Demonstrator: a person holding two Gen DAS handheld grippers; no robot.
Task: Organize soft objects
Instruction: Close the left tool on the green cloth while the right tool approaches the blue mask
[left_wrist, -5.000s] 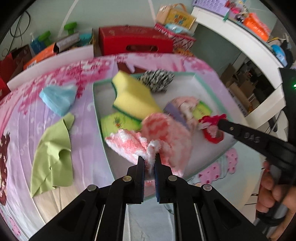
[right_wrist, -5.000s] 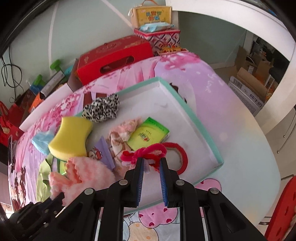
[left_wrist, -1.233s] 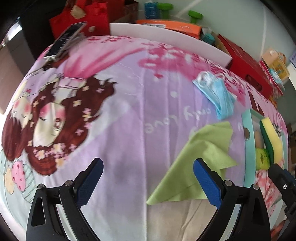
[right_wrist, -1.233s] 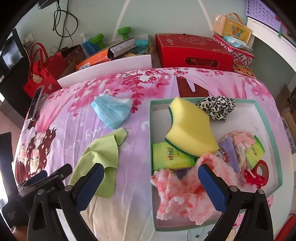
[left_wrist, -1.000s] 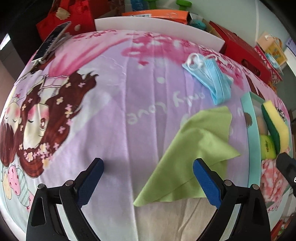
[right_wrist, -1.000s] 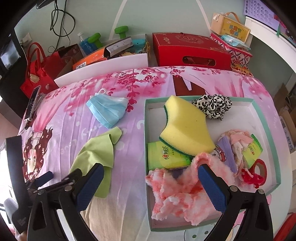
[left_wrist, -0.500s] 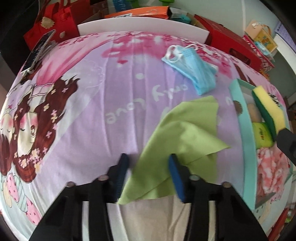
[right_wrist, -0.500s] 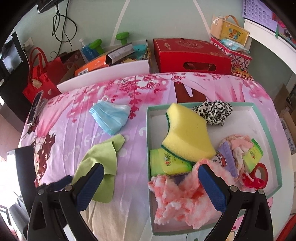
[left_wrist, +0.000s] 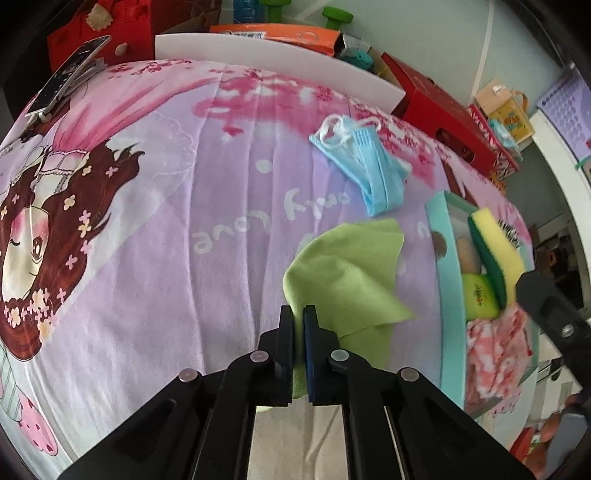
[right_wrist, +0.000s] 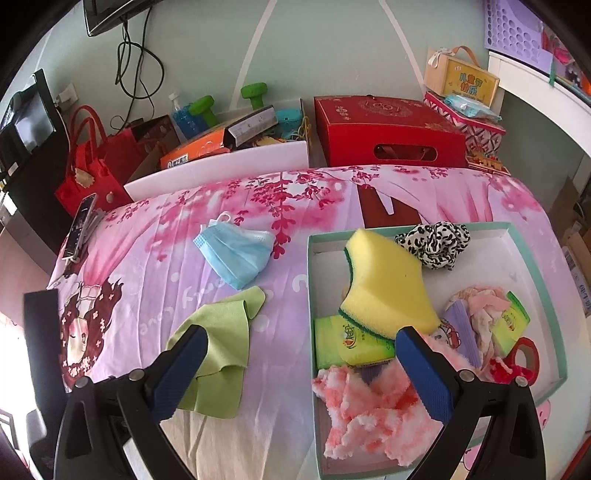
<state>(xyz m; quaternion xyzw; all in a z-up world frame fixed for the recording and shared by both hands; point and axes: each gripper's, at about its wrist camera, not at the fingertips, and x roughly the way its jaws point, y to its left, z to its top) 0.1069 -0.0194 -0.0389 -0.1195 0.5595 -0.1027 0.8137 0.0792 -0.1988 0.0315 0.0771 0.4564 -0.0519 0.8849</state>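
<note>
My left gripper (left_wrist: 299, 328) is shut on the near edge of the green cloth (left_wrist: 343, 277), which lies bunched on the pink-and-purple bedsheet; the cloth also shows in the right wrist view (right_wrist: 218, 332). A blue face mask (left_wrist: 364, 177) (right_wrist: 234, 254) lies beyond it. The teal-rimmed tray (right_wrist: 309, 295) (left_wrist: 441, 236) holds a yellow sponge (right_wrist: 388, 284), a pink fluffy cloth (right_wrist: 369, 410), a leopard scrunchie (right_wrist: 434, 242) and other small soft items. My right gripper (right_wrist: 303, 369) is open and empty, hovering over the tray's left rim.
A phone (right_wrist: 79, 225) lies at the sheet's far left edge. Behind the bed stand a red bag (right_wrist: 92, 162), a white board (right_wrist: 221, 166), boxes and a red carton (right_wrist: 388, 133). A red ring (right_wrist: 522, 358) lies in the tray's right corner.
My left gripper has closed from wide open onto the green cloth's near edge, and the cloth has bunched up. The right gripper stayed open, drifting slightly.
</note>
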